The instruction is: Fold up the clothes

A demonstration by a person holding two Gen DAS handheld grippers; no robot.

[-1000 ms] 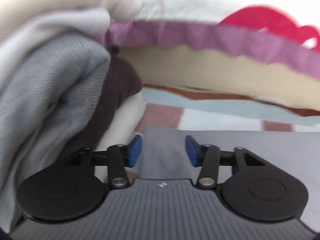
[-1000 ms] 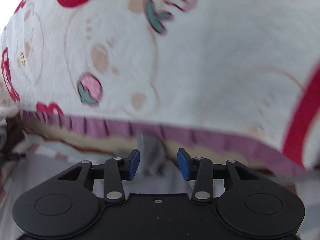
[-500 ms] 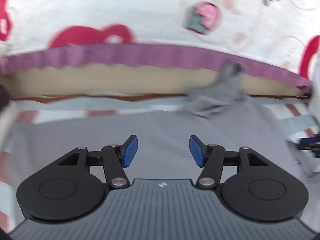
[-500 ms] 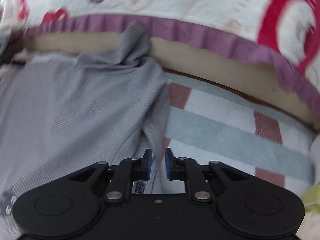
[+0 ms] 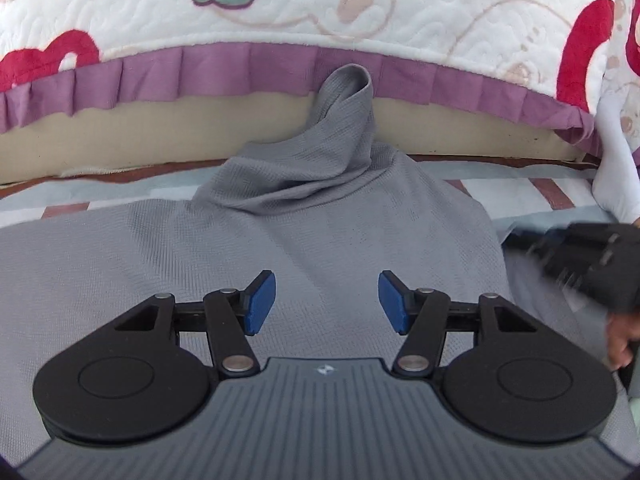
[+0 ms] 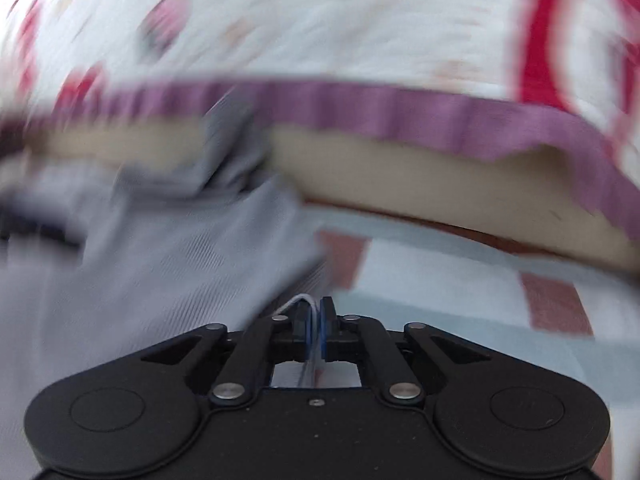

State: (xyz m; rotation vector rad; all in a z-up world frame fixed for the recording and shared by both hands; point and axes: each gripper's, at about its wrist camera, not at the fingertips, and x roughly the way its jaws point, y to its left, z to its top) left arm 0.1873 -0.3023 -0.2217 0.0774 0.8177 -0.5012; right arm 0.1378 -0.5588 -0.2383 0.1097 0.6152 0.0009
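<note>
Across the centre of the left wrist view a grey garment [image 5: 320, 216] lies spread on a striped bed sheet [image 5: 520, 196], one sleeve [image 5: 348, 120] bunched upward against the beige mattress edge [image 5: 160, 132] below a white quilt [image 5: 400, 4] with purple trim. Left tongs [image 5: 323, 303] stand moderately wide above the cloth with nothing between the blue pads, and the right tool appears blurred at the right edge of that frame. Right tongs [image 6: 316, 322], low centre of their own blurred view, are closed on the garment's right-hand edge, a thin white strip showing between the pads.
</note>
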